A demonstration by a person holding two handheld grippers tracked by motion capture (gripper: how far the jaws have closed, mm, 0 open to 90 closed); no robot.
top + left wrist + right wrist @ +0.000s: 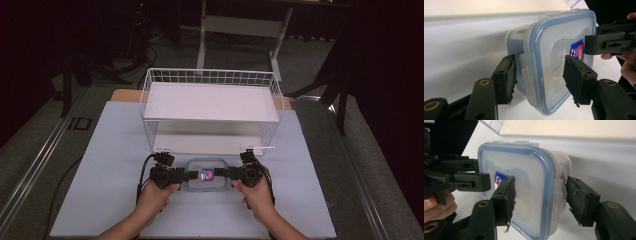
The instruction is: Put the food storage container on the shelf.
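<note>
Between your two grippers sits a clear plastic box (207, 175) with a blue-rimmed snap lid and a small blue and red sticker (207, 174) on top. Whether anything is inside it you cannot tell through the cloudy plastic. It rests on the pale table (100, 165), just in front of the white wire rack (210, 112), whose two shelves are bare.

Your left gripper (188, 175) comes at the box from its left end, and your right gripper (224, 173) from its right end, the two pointing at each other across the lid. In the left gripper view, the jaws stand wide, one pad beside the side latch (525, 75) and the other over the lid, not pressed closed on it. In the right gripper view, the jaws are likewise spread, one over the lid and one out past the latch on the side wall.

Your left hand (155, 195) and right hand (257, 195) grip the handles low, forearms coming in from the near edge.
</note>
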